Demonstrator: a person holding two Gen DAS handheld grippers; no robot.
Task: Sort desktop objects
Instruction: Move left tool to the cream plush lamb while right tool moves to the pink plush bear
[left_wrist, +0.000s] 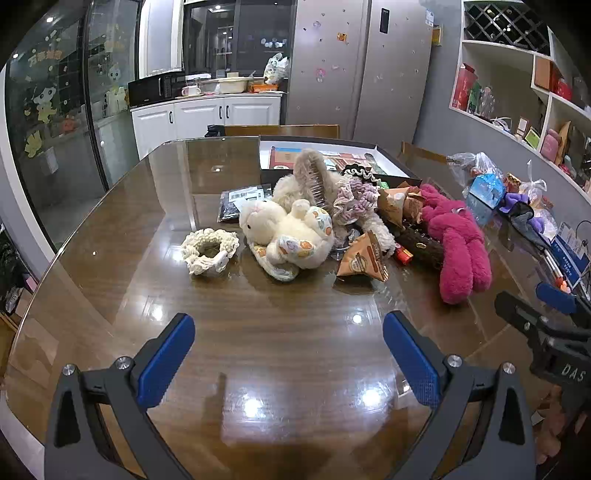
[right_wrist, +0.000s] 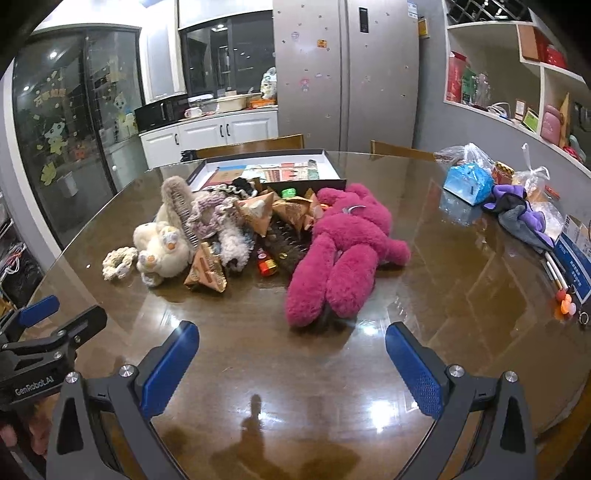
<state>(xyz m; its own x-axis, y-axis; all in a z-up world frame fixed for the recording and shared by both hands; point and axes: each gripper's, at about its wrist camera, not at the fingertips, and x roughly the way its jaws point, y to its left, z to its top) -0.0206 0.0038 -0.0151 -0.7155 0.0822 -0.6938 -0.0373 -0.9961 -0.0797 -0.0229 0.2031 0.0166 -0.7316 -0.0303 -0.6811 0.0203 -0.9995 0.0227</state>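
Here, two hand-held grippers hover above a glossy wooden table (left_wrist: 110, 258), both spread wide and holding nothing, with the sorting not yet begun. The left gripper (left_wrist: 289, 334) faces a cream plush rabbit (left_wrist: 284, 232) and a cream crocheted scrunchie (left_wrist: 208, 251) lying just beside it; the right gripper (right_wrist: 291, 343) points at a magenta plush toy (right_wrist: 343, 254) sprawled nearest to it. Behind these, a heap of a furry hair claw (left_wrist: 312, 177), a lilac scrunchie (left_wrist: 354, 201), triangular snack packets (left_wrist: 364, 260) and a small red bottle (right_wrist: 266, 264) touch and overlap, backing onto an open black-rimmed box (left_wrist: 391, 162).

The likely trouble is the tangle: a pull on the rabbit may drag the claw and packets resting against it, scattering them. The slick tabletop may let the scrunchie slide away from closing fingers. The soft magenta toy could sag or slip if pinched only by a limb. With both tools working close together, a collision also looks possible.
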